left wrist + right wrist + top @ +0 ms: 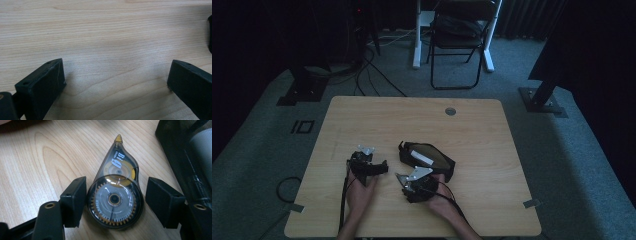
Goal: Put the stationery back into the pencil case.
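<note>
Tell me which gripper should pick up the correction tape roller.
Right. The right gripper has open jaws either side of the correction tape roller lying on the table; the left gripper faces bare wood.

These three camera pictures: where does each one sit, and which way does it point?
High view: fixed above the person's side, looking forward and down on the wooden table; forearms, left gripper and right gripper show, beside a black mesh pouch.
Left gripper view: rides the left gripper, looking along its open fingers at bare wood.
Right gripper view: rides the right gripper; a correction tape dispenser lies flat between its fingers.
Shared: the high and right gripper views both show the pouch.
</note>
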`<state>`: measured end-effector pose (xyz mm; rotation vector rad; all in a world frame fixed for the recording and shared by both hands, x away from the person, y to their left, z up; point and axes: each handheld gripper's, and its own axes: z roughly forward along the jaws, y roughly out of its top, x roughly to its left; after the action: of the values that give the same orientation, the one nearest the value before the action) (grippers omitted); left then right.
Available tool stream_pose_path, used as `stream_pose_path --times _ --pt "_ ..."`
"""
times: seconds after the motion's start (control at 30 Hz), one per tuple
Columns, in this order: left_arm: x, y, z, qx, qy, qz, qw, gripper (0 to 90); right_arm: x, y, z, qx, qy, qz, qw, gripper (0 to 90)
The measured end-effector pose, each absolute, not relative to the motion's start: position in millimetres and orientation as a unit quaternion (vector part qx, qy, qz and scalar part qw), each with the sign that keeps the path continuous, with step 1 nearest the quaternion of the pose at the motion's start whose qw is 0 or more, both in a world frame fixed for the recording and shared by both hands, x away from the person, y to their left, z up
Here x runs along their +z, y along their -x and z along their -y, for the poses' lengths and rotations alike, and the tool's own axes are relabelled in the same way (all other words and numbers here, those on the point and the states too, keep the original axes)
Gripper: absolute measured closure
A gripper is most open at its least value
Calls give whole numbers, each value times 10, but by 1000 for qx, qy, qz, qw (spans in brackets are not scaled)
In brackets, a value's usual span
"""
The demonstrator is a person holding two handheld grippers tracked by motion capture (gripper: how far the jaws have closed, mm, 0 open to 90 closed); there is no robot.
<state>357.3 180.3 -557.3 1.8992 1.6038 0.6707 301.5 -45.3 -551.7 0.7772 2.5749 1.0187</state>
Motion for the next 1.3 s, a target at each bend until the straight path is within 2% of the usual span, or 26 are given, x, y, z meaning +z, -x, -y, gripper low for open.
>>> stream_pose_path --times 0.27,0.63,1.3 --pt "-5574 -3573 -1803 250 -708 -598 280 15 -5515 -3048 457 356 -267 -889 112 404" --pt "-5574 -3573 -1803 250 -708 -598 280 15 -5501 -3035 503 345 -274 -891 111 374" --pt "-5574 -3573 -1803 250 -708 -598 280 15 -5496 -3069 479 343 -274 -892 110 380"
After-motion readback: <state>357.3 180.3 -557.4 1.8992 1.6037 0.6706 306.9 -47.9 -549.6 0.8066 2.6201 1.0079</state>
